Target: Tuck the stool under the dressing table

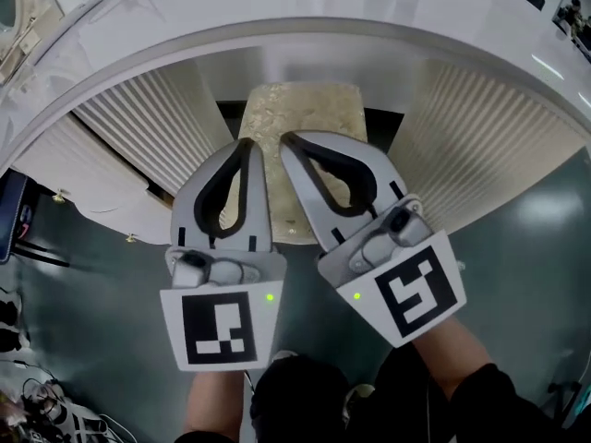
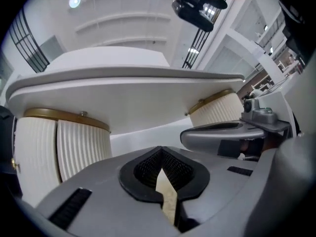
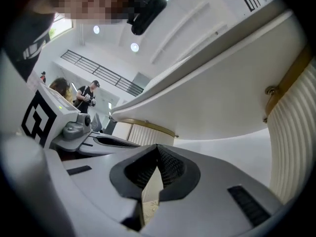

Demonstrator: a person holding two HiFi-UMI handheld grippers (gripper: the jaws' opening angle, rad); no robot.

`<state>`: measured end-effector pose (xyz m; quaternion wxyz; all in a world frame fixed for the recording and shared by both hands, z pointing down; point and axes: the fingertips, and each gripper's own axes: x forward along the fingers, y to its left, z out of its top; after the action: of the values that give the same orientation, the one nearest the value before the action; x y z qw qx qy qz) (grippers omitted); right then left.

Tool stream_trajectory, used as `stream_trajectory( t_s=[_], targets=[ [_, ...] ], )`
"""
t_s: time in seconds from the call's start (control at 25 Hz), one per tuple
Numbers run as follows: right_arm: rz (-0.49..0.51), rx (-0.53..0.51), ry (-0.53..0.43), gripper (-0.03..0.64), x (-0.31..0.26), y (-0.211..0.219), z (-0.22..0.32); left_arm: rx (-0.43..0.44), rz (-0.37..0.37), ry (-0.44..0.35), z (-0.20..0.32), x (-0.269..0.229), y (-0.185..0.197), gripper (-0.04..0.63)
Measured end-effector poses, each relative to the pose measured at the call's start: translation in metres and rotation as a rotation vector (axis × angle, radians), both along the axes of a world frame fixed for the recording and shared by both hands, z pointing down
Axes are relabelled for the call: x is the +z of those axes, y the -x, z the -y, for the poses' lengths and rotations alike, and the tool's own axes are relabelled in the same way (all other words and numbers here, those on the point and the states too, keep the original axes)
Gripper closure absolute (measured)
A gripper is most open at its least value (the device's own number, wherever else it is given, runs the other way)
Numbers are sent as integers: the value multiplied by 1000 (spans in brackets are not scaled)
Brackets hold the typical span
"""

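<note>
Speckled square stool (image 1: 300, 127) — perhaps fabric — under curved table (image 1: 277, 26)

The stool (image 1: 300, 127) has a rectangular seat in speckled beige fabric. It stands upright in the knee gap of the dressing table (image 1: 305, 7), between the two fluted cream pedestals (image 1: 152, 123) and apart from both. Its far end reaches the shadow beneath the front edge, and its near end is hidden. The table's glossy white tabletop (image 2: 123, 90) curves in a broad arc, and a gold band (image 2: 64, 116) caps each pedestal.
</note>
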<state>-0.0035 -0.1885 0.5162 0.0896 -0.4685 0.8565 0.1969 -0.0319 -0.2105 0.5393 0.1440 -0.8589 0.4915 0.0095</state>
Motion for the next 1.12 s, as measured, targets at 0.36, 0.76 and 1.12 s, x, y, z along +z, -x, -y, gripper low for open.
stream_trajectory(
  t_s=[0.36, 0.76, 1.12],
  targets=[
    [12, -12, -128, 612, -23, -2, -38, 4, 38, -106, -30, -27, -6, 589],
    [32, -30, -112, 612, -69, 12, -60, 15, 23, -59, -49, -64, 2, 589],
    [48, -12, 54, 612, -126, -3, -85, 32, 87, 94, -89, -114, -19, 591]
  ],
)
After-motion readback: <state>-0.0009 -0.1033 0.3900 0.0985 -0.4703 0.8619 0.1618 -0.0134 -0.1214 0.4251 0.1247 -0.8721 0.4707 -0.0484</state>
